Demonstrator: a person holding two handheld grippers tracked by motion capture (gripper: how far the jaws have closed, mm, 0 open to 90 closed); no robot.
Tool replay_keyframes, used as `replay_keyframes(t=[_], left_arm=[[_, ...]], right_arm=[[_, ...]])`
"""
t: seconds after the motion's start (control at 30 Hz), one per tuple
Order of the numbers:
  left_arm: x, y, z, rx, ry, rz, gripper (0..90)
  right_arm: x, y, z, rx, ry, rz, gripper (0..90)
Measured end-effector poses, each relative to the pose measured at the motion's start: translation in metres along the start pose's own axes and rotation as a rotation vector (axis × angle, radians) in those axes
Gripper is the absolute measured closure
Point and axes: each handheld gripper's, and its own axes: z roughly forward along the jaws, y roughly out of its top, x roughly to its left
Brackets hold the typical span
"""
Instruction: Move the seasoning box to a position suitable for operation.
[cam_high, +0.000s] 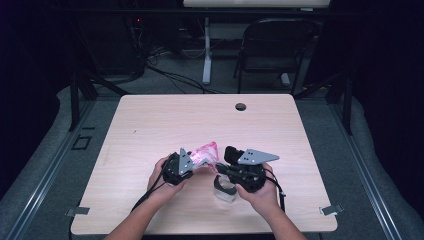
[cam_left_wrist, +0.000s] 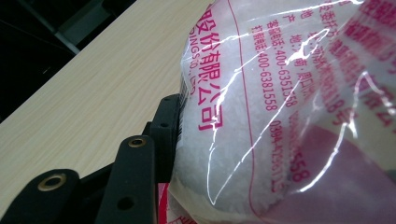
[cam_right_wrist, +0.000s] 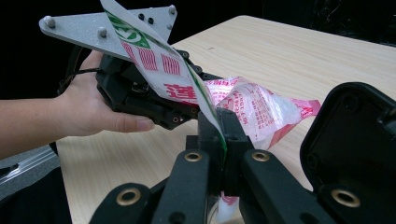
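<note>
The 2 grippers share 1 bag (cam_high: 205, 152) of white grains, a clear plastic pouch with pink print, held just above the near middle of the table (cam_high: 150, 125). The left gripper (cam_high: 186, 166) grasps the full body of the bag: in the left gripper view its jaw presses against the bulging side of the bag (cam_left_wrist: 261, 116), so the weight is carried there and the bag stays up off the wood. The right gripper (cam_right_wrist: 219, 140) is clenched on a flat strip of the bag's edge, which stands up between its jaws (the strip (cam_right_wrist: 154, 60) carries green and red print). That pinch looks meant to pull the top open or tear it while the other side holds firm.

A small clear container (cam_high: 225, 189) sits on the table directly below the right gripper and just beside the bag. Its place suggests the grains are to be poured into it, which would explain why the bag is held so near above it.
</note>
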Motion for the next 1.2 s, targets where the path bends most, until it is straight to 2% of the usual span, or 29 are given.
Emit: replay_keyframes(t=[0.1, 0.2, 0.5, 0.6, 0.77, 1.07, 1.2], left_arm=[[-0.001, 0.0, 0.0, -0.009, 0.012, 0.004, 60.0], [0.0, 0.001, -0.002, -0.004, 0.025, 0.031, 60.1], [-0.003, 0.003, -0.005, -0.003, 0.057, 0.071, 60.2], [-0.003, 0.005, -0.006, -0.003, 0.072, 0.107, 60.2], [-0.004, 0.007, -0.007, -0.003, 0.093, 0.141, 60.2], [-0.006, 0.008, -0.01, 0.001, 0.11, 0.163, 60.3], [-0.009, 0.01, -0.011, 0.001, 0.126, 0.193, 60.5]], right_arm=[[0.0, -0.001, 0.0, 0.0, 0.002, 0.002, 90.0], [0.0, -0.002, 0.0, -0.004, 0.003, 0.004, 90.0], [0.0, -0.006, -0.002, -0.002, 0.008, 0.014, 90.0], [0.0, -0.009, -0.003, -0.003, 0.009, 0.018, 90.0], [0.0, -0.012, -0.004, -0.005, 0.012, 0.035, 90.0], [0.0, -0.014, -0.006, -0.002, 0.007, 0.033, 90.0], [0.0, -0.015, -0.009, -0.002, 0.002, 0.03, 90.0]])
